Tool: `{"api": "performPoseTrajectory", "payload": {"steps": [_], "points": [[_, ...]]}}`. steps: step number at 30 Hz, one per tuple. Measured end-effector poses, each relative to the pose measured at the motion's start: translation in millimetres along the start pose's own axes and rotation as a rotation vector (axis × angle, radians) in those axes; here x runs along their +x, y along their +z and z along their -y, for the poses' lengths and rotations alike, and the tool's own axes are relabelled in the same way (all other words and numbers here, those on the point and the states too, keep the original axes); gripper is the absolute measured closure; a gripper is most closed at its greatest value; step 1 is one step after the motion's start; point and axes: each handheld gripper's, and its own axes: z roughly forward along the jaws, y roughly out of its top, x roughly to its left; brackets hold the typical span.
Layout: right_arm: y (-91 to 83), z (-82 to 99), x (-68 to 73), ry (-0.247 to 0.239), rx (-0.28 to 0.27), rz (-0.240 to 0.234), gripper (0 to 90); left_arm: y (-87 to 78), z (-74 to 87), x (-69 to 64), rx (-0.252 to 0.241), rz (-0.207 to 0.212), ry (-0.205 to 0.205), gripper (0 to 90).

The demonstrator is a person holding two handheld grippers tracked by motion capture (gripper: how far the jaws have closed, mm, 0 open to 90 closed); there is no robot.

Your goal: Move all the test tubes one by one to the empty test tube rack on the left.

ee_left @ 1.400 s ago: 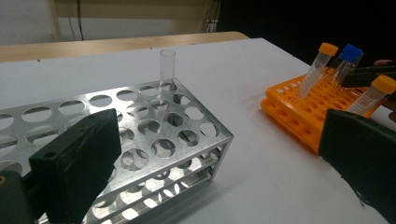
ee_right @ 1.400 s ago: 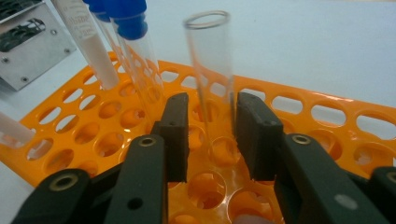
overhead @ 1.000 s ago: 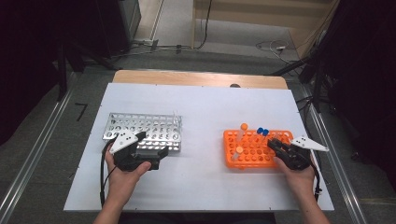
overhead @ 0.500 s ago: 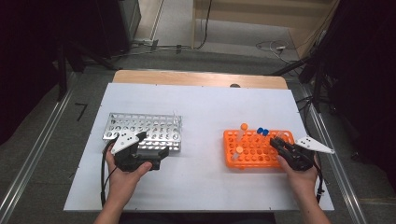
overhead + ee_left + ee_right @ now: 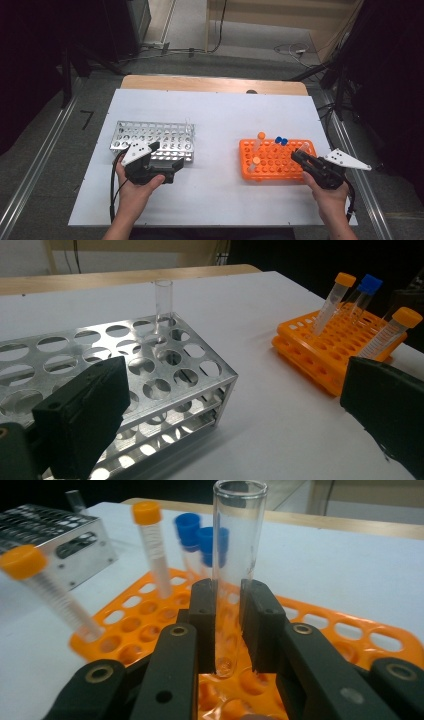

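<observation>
Right hand: the right hand (image 5: 331, 196) comes in from the bottom edge at the near right of the bench (image 5: 220, 115), forearm pointing away from the person, wrist about level.
Right gripper: the right gripper (image 5: 228, 611) sits at the right end of the orange rack (image 5: 276, 159), jaws aimed leftward over it.
Right jaws: closed narrow on a clear glass tube (image 5: 235, 555); both pads press its lower half.
Glass tube: upright between the jaws, open at the top, no cap, rounded bottom hanging just above the orange rack's holes and in none of them.
Left hand: the left hand (image 5: 134, 192) comes in at the near left, wrapped around the left gripper (image 5: 159, 161) just in front of the metal rack (image 5: 152, 139).
Left jaws: wide apart with nothing between them; in the left gripper view 1 jaw overlaps the metal rack's near corner, the other stands off to the right.
Metal rack: shiny, many round holes, several tiers; it holds 1 uncapped clear tube (image 5: 163, 302) standing near its far right corner.
Orange rack: holds 2 tubes with orange caps (image 5: 147, 512), both leaning, and 2 tubes with blue caps (image 5: 189, 525) close together at the far side.
Racks: well apart, bare white bench between them.
</observation>
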Motion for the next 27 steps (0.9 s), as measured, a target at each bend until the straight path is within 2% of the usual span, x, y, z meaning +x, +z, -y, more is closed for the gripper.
{"api": "performPoseTrajectory", "payload": {"steps": [6,16,27], "points": [[-4.8,-0.1,16.2,-0.027,0.019,-0.071,74.1,-0.1,-0.4,-1.6,-0.003,0.018,-0.001,0.0],[3.0,-3.9,43.1,-0.059,0.039,-0.195,74.2,2.3,-1.1,-7.7,-0.001,0.051,0.010,0.3],[10.5,-7.0,70.6,-0.102,0.054,-0.283,74.1,7.9,-1.7,-17.3,0.006,0.087,0.022,0.5]]}}
